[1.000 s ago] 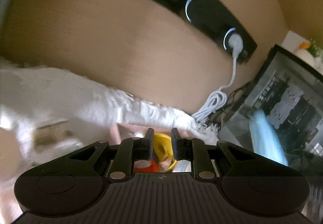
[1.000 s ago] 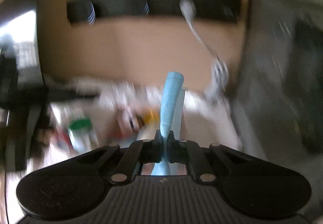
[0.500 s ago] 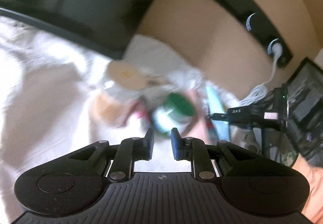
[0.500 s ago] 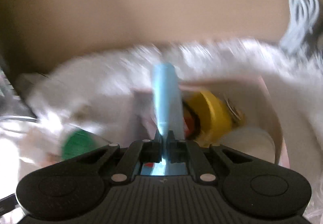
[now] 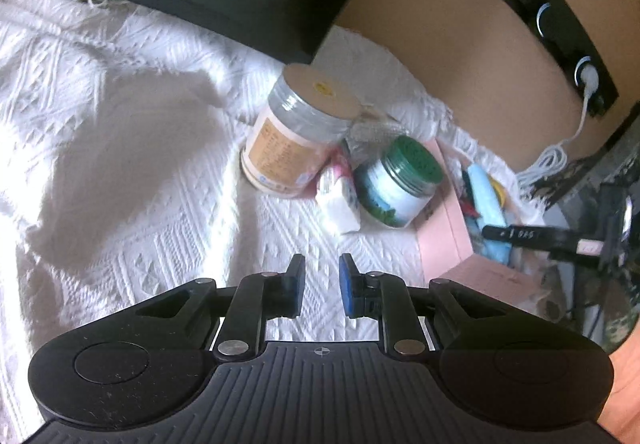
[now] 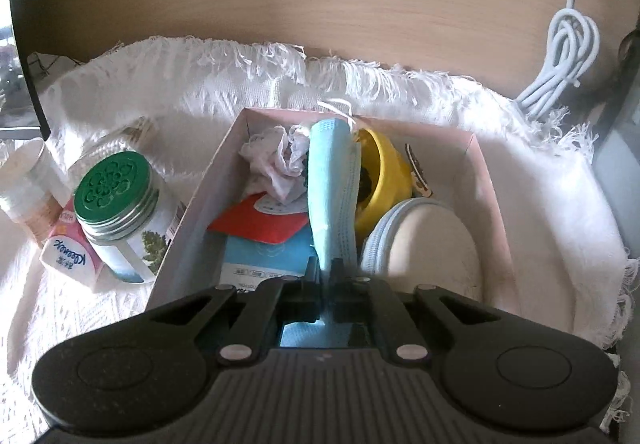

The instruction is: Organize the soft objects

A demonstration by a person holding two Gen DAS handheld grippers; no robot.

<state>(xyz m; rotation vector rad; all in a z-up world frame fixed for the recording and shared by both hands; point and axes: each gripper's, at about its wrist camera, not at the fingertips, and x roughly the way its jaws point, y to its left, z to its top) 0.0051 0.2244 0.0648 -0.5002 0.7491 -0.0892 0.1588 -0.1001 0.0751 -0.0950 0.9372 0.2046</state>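
**Operator:** Both views have swung down from the wall since a second ago; my right hand-held gripper (image 6: 327, 276) now hangs over the open pink cardboard box (image 6: 486, 180), its jaws beginning to part around the folded light-blue face mask (image 6: 330, 188), which lies on the things already in the box.

**Partner:** So the mask is delivered?

**Operator:** I'd judge so: it rests among the crumpled white tissue (image 6: 276, 164) and yellow plastic piece (image 6: 384, 180). My left hand-held gripper (image 5: 321, 276) is slack and empty, jaws slightly apart above the white woven cloth (image 5: 120, 148).

**Partner:** Next?

**Operator:** Probably the pink-and-white tissue packet (image 5: 338, 196) leaning between the two jars, outside the box.
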